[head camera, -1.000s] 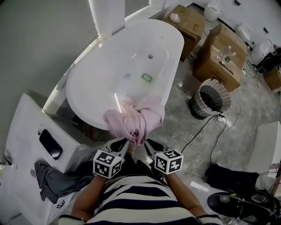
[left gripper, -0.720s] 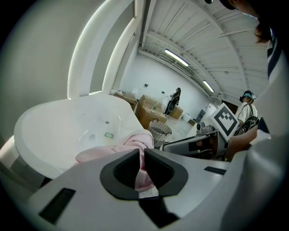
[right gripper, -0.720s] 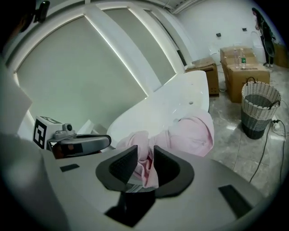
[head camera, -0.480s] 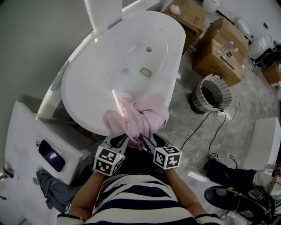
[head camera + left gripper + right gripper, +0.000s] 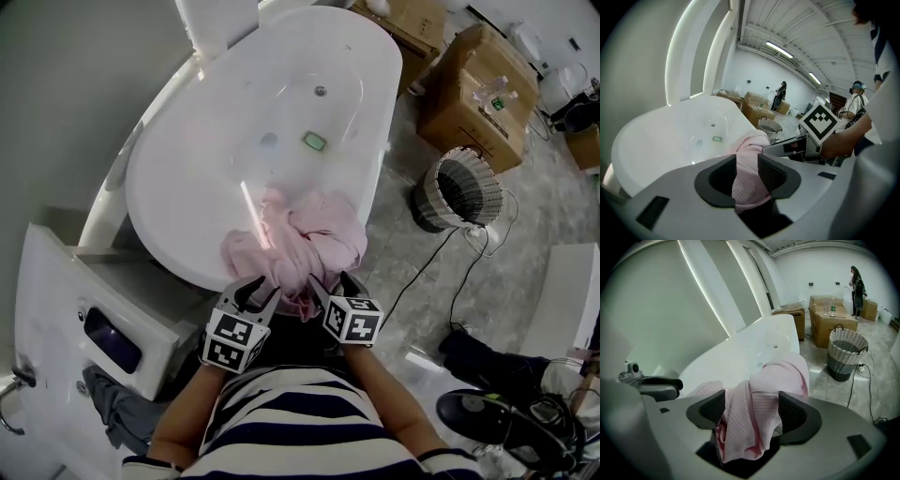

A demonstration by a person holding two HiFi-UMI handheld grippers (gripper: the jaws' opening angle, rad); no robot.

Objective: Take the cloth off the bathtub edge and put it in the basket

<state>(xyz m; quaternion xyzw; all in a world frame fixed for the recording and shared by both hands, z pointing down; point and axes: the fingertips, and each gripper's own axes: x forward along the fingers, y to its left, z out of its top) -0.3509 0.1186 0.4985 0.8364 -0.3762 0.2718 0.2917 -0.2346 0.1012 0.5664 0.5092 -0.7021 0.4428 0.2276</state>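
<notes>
The white bathtub (image 5: pixel 216 150) fills the middle of the head view, and the woven basket (image 5: pixel 427 214) stands on the floor well apart from the bathtub's right flank. The pink cloth (image 5: pixel 305 239) lies heaped over the bathtub's near rim, partly inside the bathtub and partly hanging down its outer side. At that rim the left gripper (image 5: pixel 255 292) and the right gripper (image 5: pixel 326 286) both have their jaws opening, with folds of cloth between them, so the grip is being let go, not tightened. The risk, as I judge it, is that the loosened cloth slides off the rim to the floor or down into the bathtub, since much of it hangs free. Only the head view shows how far the basket sits from the bathtub. Only the gripper views show that cloth brushes the left pads and hangs slack between the wider right ones.
</notes>
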